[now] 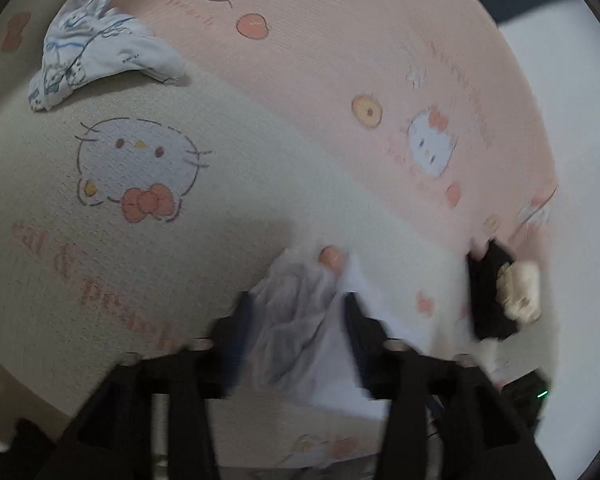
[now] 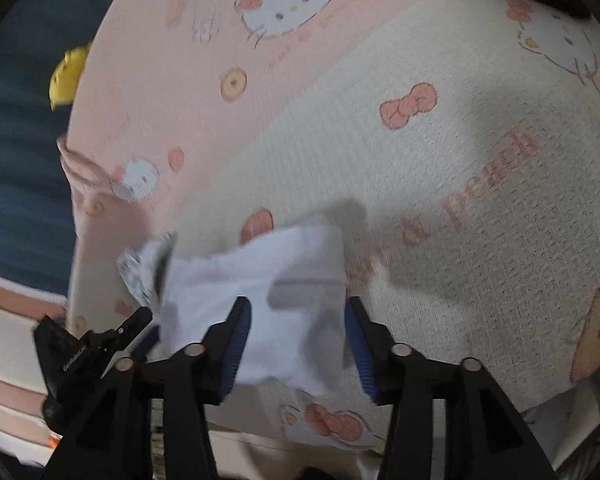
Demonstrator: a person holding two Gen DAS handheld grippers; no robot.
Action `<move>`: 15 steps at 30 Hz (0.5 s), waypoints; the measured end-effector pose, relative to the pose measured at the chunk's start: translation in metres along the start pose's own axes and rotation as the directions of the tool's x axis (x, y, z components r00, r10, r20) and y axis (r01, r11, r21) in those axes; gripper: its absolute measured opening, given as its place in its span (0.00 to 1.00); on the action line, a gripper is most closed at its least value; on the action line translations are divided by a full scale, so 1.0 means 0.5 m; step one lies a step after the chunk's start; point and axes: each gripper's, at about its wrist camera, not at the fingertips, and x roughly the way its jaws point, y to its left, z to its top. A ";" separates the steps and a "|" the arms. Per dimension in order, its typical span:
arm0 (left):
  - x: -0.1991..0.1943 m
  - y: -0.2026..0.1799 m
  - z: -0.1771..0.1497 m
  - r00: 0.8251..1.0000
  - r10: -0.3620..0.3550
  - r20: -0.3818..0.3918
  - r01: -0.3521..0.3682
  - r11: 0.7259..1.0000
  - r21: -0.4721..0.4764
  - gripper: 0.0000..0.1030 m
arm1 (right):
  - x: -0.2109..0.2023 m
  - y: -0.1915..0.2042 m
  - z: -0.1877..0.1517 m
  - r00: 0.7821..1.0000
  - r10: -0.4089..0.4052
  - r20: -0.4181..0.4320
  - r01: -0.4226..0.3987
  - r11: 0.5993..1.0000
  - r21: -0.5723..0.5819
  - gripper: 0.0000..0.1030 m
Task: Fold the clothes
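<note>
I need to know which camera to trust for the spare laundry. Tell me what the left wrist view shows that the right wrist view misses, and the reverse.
Only the left wrist view: a crumpled white garment with blue print lying far off, and a black and cream item at the right. Only the right wrist view: a yellow object past the mat's edge, and the left gripper beside the cloth. Both: the pink and cream cat-print mat and the white garment lying between open fingers.

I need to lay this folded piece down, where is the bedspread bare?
Bare: the cream stretch beyond the white cloth, up to the crumpled garment, and the pink band beside it. Crowded: around the left gripper and right gripper.
</note>
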 end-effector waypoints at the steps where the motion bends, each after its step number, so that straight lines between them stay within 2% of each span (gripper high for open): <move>1: 0.000 -0.002 0.004 1.000 -0.017 0.003 0.017 1.000 -0.016 0.61 | 0.001 -0.004 0.004 1.000 0.011 0.004 -0.011 1.000 0.017 0.49; 4: 0.011 -0.014 0.014 0.999 -0.036 -0.024 0.035 0.999 -0.023 0.61 | 0.018 -0.008 0.013 1.000 0.023 -0.006 -0.023 0.998 0.052 0.49; 8: 0.032 -0.046 -0.004 0.997 -0.033 -0.068 0.038 0.997 0.068 0.61 | 0.043 -0.004 0.020 0.999 0.027 -0.027 -0.025 0.998 0.059 0.49; 10: 0.049 -0.066 -0.022 0.996 0.025 -0.088 -0.012 0.989 0.145 0.61 | 0.054 0.001 0.017 0.999 -0.001 -0.043 0.003 1.000 0.030 0.49; 12: 0.073 -0.081 -0.032 0.989 0.112 -0.095 -0.088 0.970 0.227 0.61 | 0.063 0.007 0.019 0.999 -0.023 -0.045 0.023 1.000 0.003 0.48; 15: 0.094 -0.093 -0.036 0.979 0.191 -0.069 -0.163 0.942 0.294 0.61 | 0.054 0.013 0.024 0.998 -0.062 -0.031 0.060 0.997 -0.055 0.48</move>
